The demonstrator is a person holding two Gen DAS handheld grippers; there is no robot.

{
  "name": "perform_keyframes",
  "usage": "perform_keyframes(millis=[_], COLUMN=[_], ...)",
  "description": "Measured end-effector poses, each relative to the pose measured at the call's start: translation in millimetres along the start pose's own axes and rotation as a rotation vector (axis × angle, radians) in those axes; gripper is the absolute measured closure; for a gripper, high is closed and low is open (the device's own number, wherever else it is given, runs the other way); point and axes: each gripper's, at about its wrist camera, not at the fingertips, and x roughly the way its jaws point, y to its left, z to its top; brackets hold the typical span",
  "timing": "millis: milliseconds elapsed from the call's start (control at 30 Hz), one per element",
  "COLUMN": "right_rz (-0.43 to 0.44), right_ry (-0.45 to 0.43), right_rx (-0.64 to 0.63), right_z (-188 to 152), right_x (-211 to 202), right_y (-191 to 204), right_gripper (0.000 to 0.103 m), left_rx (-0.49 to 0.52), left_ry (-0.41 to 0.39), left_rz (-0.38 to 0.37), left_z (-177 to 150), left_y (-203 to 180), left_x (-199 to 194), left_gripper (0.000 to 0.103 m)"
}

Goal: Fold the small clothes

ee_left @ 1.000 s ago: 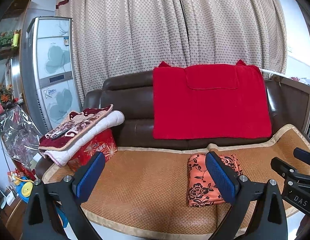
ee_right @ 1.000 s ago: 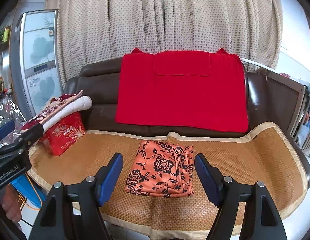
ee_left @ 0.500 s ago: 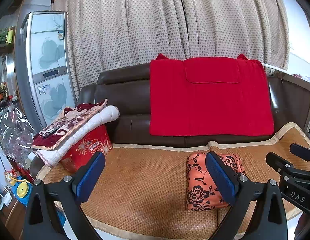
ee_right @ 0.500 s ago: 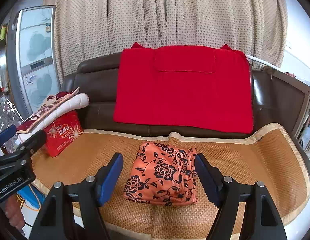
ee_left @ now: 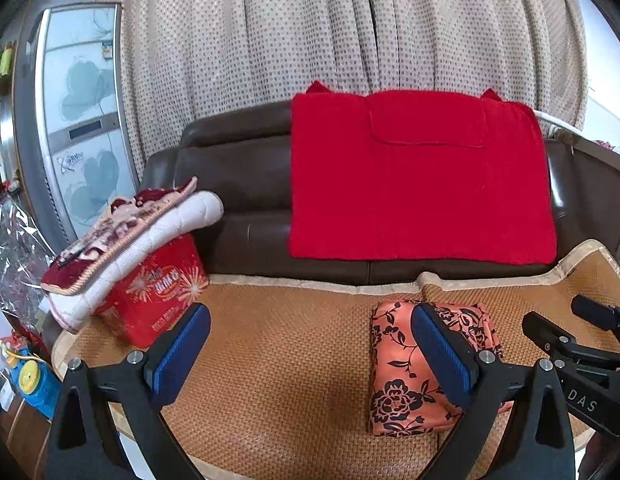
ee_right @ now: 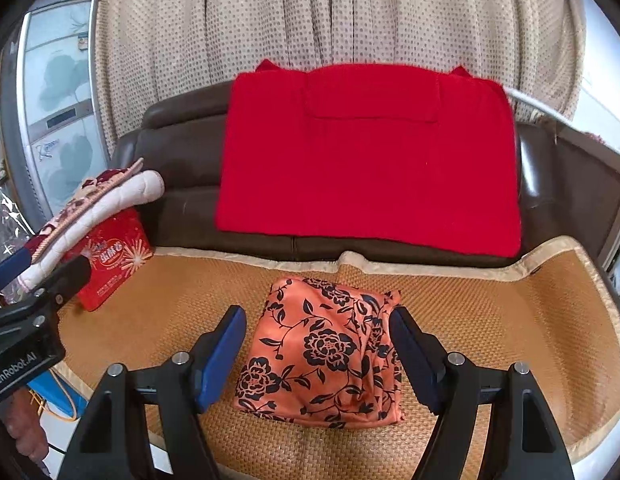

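Note:
An orange cloth with black flowers (ee_right: 325, 352) lies folded in a compact rectangle on the woven mat (ee_right: 489, 312) of the sofa seat. It also shows in the left wrist view (ee_left: 397, 372), behind the right finger. My right gripper (ee_right: 315, 356) is open and empty, its jaws either side of the cloth and above its near end. My left gripper (ee_left: 310, 356) is open and empty, over the mat to the left of the cloth. The right gripper's body (ee_left: 581, 364) shows at the right edge of the left wrist view.
A red cloth (ee_right: 369, 160) hangs over the brown sofa back (ee_right: 178, 152). A red tin box (ee_left: 158, 296) with folded blankets (ee_left: 130, 232) on top stands at the mat's left end. A tall appliance (ee_left: 78, 128) and curtains (ee_left: 349, 28) stand behind.
Both grippers have moved forward and a little lower toward the sofa seat; the folded cloth looks larger and nearer. The cloth itself has not moved. Both jaws stay open.

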Motion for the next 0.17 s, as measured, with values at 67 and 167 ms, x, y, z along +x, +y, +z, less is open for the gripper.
perform_keyframes(millis=[67,167], right_rz=[0.0,-0.017], right_ry=[0.008,0.019], right_rx=[0.015,0.052], right_z=[-0.6,-2.9], right_x=[14.7,42.4], right_y=[-5.1,-25.4], right_gripper=[0.026,0.026], left_rx=[-0.009,-0.037], left_ry=[0.012,0.056], left_rz=[-0.021,-0.042], left_z=[-1.3,-4.3], left_y=[0.0,5.4], left_x=[16.7,56.6], left_gripper=[0.003,0.003])
